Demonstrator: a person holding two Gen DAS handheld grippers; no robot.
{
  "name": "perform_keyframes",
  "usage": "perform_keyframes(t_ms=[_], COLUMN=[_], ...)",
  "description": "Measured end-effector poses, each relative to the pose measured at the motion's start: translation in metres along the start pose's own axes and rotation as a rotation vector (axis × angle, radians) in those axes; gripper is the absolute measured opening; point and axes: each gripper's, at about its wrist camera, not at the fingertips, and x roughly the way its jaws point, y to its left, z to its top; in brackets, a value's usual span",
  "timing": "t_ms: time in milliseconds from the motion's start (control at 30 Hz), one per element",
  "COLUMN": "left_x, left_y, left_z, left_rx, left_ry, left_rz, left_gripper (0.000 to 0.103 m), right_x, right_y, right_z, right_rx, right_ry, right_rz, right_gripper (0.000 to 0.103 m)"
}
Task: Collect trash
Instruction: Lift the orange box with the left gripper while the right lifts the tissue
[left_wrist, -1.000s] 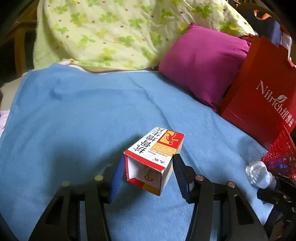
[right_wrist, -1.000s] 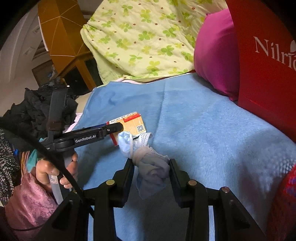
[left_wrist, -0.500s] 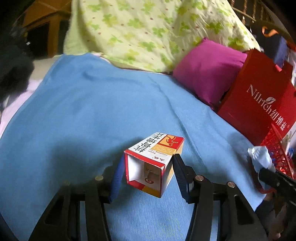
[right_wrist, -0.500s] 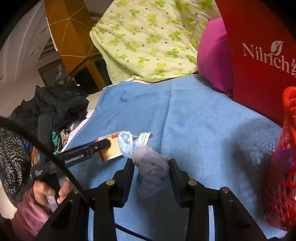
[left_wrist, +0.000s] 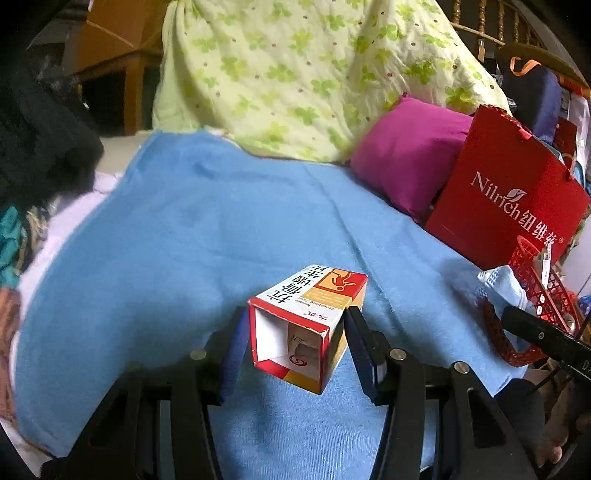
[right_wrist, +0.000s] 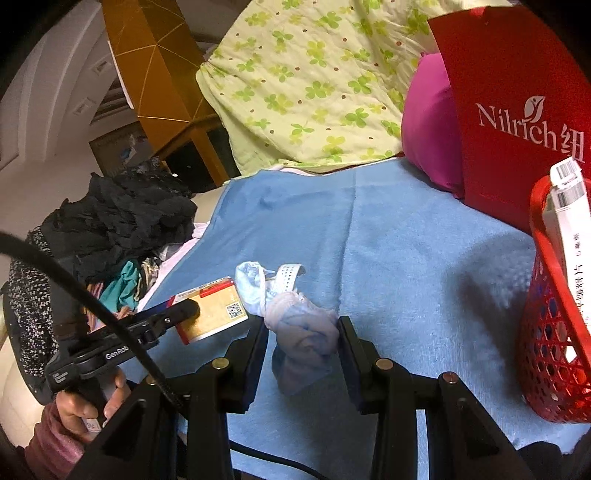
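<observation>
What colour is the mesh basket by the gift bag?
Red; the basket shows best in the right wrist view.

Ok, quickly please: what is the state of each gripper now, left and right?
Left gripper: closed on the opened cardboard box.
Right gripper: closed on the crumpled pale blue mask.

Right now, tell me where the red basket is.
The red basket stands at the right edge of the blue blanket, just in front of the red paper bag.
</observation>
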Motion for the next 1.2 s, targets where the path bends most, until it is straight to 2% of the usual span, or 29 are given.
perform_keyframes(t_ms=[333,533,867,1200], left_x=[-0.048,-0.068,-0.093,-0.101], left_y=[-0.019,-0.033,-0.055,-0.07], left_z=[0.011,0.012,0.016,0.017], left_rx=[0.062,0.1,0.134,0.153], left_ry=[-0.07,-0.098,-0.143,-0.148], left_rz=[0.157,0.22,0.248,0.245], left_gripper=[0.054,0.054,0.054,0.054], right_x=[-0.028,-0.042,-0.065,-0.08], right_y=[0.015,0.025,0.026,0.018], right_z=[0.004,0.007,0.009,0.008], right_rx=[-0.025,-0.037,-0.034,-0.019], right_ry=[-0.053,-0.083,-0.118,-0.141], right_rz=[0.02,0.032,0.042,0.04], right_gripper=[0.04,0.04,0.04,0.04])
